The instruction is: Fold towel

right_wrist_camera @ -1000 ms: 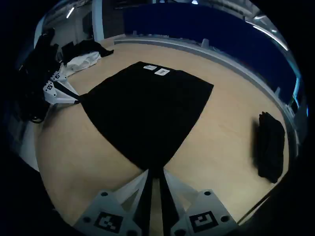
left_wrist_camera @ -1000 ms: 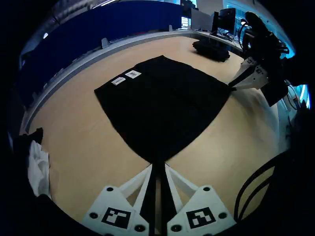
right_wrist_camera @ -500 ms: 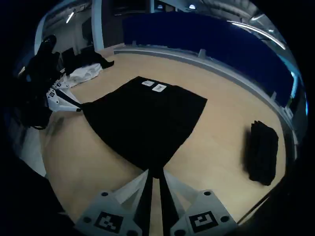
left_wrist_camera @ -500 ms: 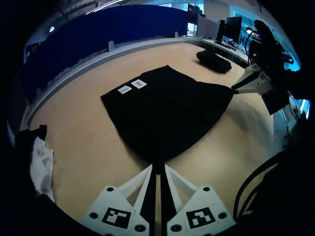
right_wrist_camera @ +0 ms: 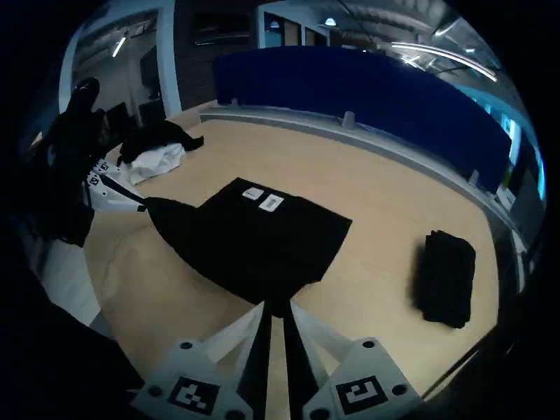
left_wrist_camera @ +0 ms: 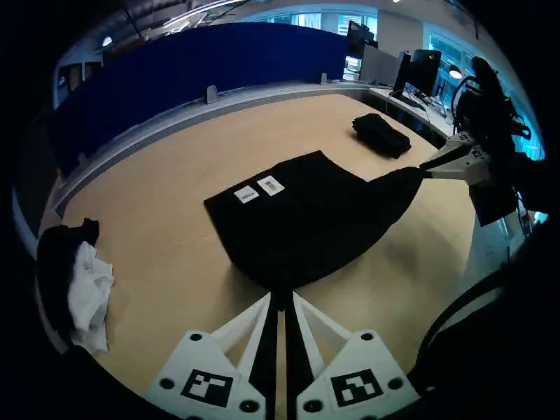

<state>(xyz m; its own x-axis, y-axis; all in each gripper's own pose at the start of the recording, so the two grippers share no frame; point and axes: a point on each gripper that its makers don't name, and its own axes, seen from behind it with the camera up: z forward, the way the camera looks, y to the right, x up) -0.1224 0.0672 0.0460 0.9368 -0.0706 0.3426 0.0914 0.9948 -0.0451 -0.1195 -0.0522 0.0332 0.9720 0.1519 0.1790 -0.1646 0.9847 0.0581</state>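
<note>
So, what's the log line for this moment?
left gripper: shut on black towel corner | right gripper: shut on other corner | near edge: raised off table

From two neighbouring corners of the black towel (left_wrist_camera: 308,217), your cameras look along their fingers (left_wrist_camera: 267,336) across the wooden table (left_wrist_camera: 154,210) toward the blue partition (left_wrist_camera: 189,63); each sees the other: right gripper (left_wrist_camera: 422,168) at right, left gripper (right_wrist_camera: 145,204) at left.
</note>
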